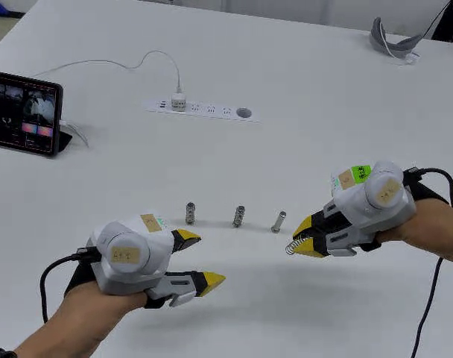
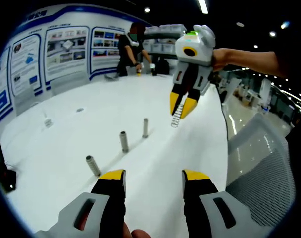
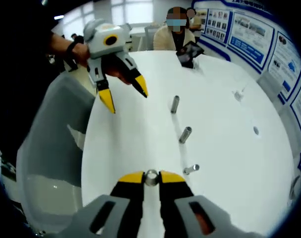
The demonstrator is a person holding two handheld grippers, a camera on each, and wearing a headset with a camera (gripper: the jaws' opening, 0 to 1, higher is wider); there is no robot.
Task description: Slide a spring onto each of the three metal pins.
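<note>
Spring (image 1: 292, 246) clamped in R gripper (image 1: 298, 239); L gripper (image 1: 211, 259) wide, empty; bare pin (image 1: 279, 221) nearby

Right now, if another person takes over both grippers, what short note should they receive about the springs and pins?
The left gripper is open and empty, on the near side of the left metal pin.
The right gripper is shut on a small coiled metal spring, close to the right pin.
Done: the left pin and the middle pin seem to carry springs.
Left: the right pin looks bare; slide the held spring onto it.
</note>
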